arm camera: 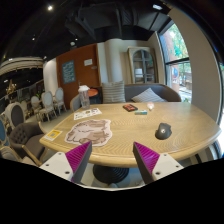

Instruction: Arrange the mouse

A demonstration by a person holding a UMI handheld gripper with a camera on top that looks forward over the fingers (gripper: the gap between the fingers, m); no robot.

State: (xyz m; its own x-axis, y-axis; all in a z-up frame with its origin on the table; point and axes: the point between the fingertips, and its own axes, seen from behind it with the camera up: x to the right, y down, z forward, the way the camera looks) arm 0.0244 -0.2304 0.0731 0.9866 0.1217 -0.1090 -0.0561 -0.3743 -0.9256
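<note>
A dark grey mouse (163, 130) lies on the round wooden table (130, 145), toward its right side. My gripper (112, 160) hovers in front of the table's near edge, well short of the mouse and to its left. The two magenta pads (79, 158) stand wide apart with nothing between them; only the table edge and its dark pedestal (108, 172) show through the gap. The gripper is open.
Papers and magazines (88, 131) lie on the table's left half, another sheet (87, 113) at the far side, a small dark object (130, 107) and a teal card (141, 112) at the back. Chairs (25, 140) stand left; a sofa (150, 95) and window behind.
</note>
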